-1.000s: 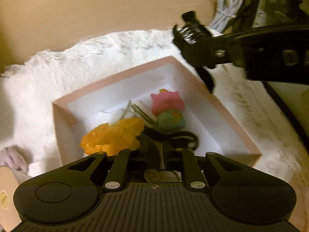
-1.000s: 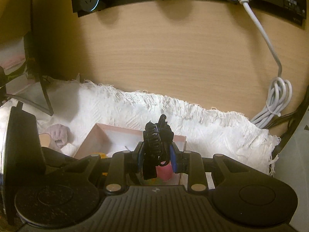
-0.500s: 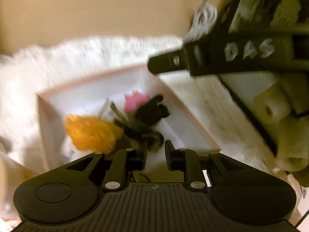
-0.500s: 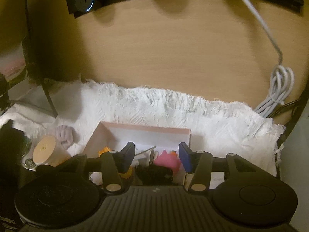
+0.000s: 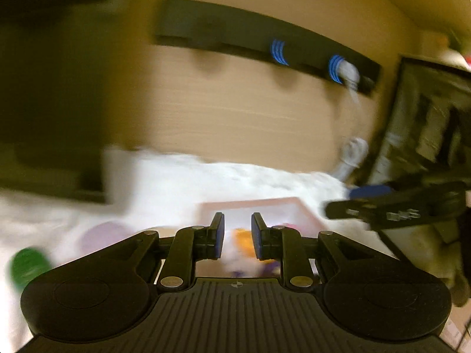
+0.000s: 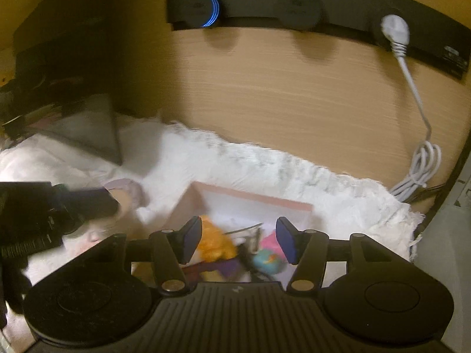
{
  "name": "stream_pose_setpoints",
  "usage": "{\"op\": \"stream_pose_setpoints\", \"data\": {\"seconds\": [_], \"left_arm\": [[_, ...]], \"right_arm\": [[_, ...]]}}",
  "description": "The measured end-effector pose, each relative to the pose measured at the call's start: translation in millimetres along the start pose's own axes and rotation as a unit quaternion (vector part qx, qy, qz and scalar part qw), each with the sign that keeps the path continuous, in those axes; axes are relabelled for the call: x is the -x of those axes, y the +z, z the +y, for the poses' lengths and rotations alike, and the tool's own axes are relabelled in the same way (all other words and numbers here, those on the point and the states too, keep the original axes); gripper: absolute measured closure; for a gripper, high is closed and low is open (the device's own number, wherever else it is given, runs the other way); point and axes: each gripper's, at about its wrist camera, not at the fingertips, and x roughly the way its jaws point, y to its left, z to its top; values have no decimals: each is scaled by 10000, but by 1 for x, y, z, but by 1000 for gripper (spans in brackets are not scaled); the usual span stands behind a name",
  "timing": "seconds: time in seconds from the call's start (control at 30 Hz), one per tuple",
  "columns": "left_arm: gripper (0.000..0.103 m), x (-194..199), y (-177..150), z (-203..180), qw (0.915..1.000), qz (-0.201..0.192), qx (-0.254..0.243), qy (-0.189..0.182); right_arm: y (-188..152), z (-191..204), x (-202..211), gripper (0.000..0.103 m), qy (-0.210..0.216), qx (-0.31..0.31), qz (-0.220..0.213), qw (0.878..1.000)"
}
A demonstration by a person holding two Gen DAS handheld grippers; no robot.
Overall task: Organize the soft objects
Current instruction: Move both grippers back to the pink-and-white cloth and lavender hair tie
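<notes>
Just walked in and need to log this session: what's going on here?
A person with two handheld grippers is sorting small soft items into a pink box on a fluffy white blanket. An orange plush, a pink toy and a teal ball lie inside. The right gripper hangs open and empty over the box. The left gripper holds nothing either, its jaws apart.
</notes>
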Motion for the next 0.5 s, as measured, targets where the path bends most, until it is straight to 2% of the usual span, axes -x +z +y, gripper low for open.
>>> {"op": "stream_pose_setpoints", "data": {"seconds": [0.13,0.23,0.37,0.5], "left_arm": [[80,21,-13,55,9972,87,347,662],[80,27,-28,88,9936,317,594,905],[80,13,-48,109,9925,876,480,707],[80,-14,-64,92,9887,1404,-436,296]], "right_arm": [[-8,33,7,46,219,268,15,9994],[-21,61,10,45,427,526,30,9977],[-46,94,3,45,753,789,356,9934],[-69,119,-8,45,878,976,720,9887]]}}
